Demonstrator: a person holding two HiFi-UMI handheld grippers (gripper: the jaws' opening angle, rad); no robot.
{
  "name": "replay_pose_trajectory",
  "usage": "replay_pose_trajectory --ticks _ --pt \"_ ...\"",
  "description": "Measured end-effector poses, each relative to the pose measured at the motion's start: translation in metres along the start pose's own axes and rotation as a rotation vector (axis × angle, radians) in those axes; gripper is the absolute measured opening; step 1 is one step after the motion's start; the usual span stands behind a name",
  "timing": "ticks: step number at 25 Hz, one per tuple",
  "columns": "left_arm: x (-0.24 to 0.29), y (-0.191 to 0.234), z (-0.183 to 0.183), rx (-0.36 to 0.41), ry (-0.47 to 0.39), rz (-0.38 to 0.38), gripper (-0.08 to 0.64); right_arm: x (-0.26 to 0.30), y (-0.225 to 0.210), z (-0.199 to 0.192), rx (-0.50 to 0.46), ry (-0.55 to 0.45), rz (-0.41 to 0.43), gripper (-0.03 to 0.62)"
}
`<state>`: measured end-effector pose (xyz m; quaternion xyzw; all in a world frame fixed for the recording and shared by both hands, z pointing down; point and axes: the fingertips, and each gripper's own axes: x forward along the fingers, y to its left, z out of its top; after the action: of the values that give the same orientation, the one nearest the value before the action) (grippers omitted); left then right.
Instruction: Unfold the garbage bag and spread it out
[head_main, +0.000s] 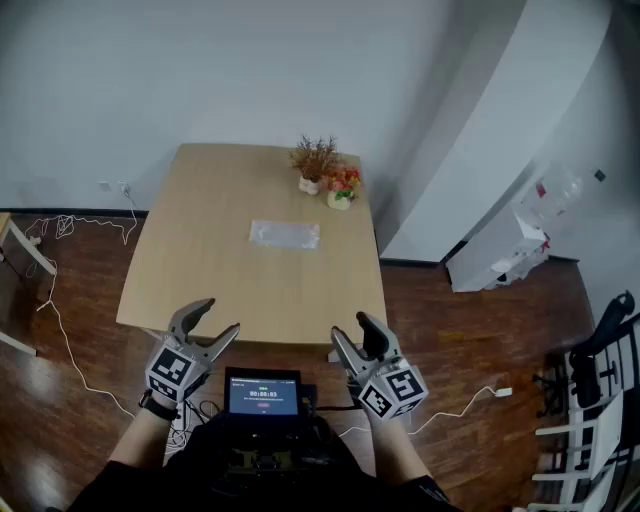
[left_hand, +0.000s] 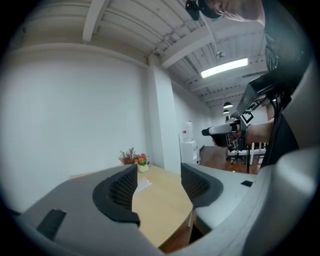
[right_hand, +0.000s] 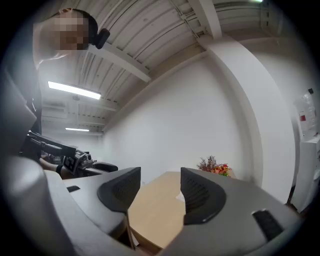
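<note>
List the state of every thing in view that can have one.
garbage bag: folded flat, lying on the table, untouched.
left gripper: open, nothing between its jaws.
right gripper: open, nothing between its jaws.
dried-plant pot: upright, at the table's far edge.
flower pot: upright, beside it.
screen: lit.

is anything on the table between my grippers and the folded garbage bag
Nothing visible does. Only bare table lies between the open, empty left gripper, the open, empty right gripper and the folded bag. The two flower pots stand beyond the bag, near the table's far right corner.
</note>
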<state>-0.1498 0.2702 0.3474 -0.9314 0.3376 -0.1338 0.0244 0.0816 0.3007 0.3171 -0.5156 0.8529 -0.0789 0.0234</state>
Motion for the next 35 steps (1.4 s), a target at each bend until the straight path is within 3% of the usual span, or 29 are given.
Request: replay_pose_trajectory --ticks 14,24,35 --pt "0.039 0.005 -0.002 0.005 0.023 -0.010 0.272 0.023 -0.028 -0.001 -0.002 0.003 0.019 0.268" --pt "0.100 0.069 -0.006 -0.006 0.022 -0.048 0.267 0.093 -0.063 0.009 -0.011 0.013 -0.011 0.262" --pt "0.183 0.150 -0.014 0.008 0.027 -0.162 0.264 0.194 -0.099 0.024 -0.023 0.004 -0.087 0.249"
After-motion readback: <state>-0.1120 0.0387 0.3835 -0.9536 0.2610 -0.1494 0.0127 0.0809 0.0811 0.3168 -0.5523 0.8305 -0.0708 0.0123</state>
